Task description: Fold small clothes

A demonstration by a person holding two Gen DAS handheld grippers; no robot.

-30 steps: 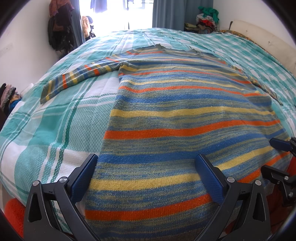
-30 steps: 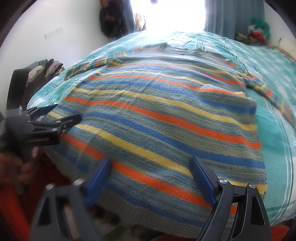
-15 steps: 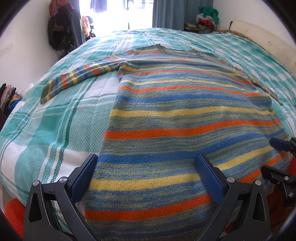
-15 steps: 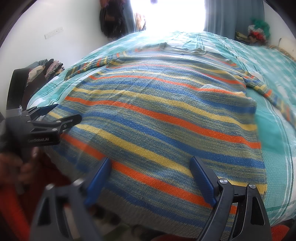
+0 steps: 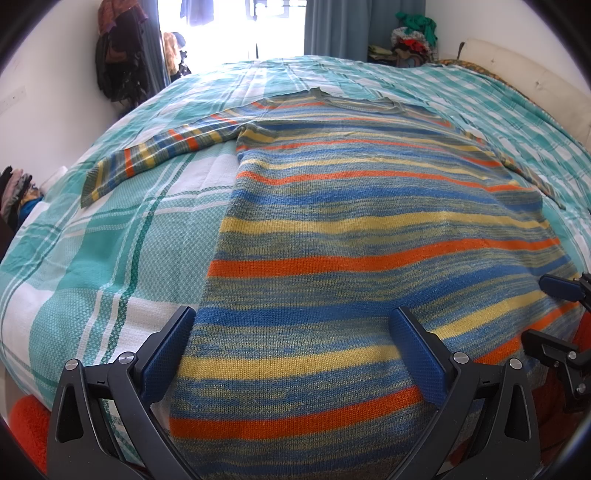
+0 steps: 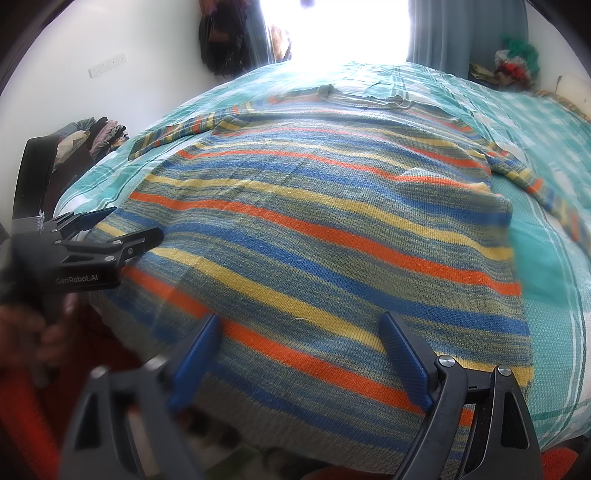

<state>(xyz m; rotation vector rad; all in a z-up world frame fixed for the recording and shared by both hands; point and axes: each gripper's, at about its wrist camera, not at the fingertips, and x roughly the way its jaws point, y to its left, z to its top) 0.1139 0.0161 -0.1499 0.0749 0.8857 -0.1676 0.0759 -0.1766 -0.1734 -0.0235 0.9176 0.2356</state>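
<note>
A striped knit sweater [image 5: 369,229] in blue, yellow and orange lies flat on the bed, hem toward me, neck at the far end, both sleeves spread out. It also fills the right wrist view [image 6: 314,229]. My left gripper [image 5: 293,332] is open, its blue pads over the hem near the sweater's left edge. My right gripper [image 6: 299,339] is open over the hem toward the right side. Each gripper shows in the other's view, the right gripper [image 5: 554,314] at the right edge and the left gripper [image 6: 110,229] at the left. Neither holds cloth.
The bed has a teal and white checked sheet [image 5: 110,236]. Clothes hang on the wall [image 5: 118,55] at the far left. A pile of clothes [image 5: 413,40] sits beyond the bed at the far right. A bright window with a curtain [image 5: 332,26] is behind.
</note>
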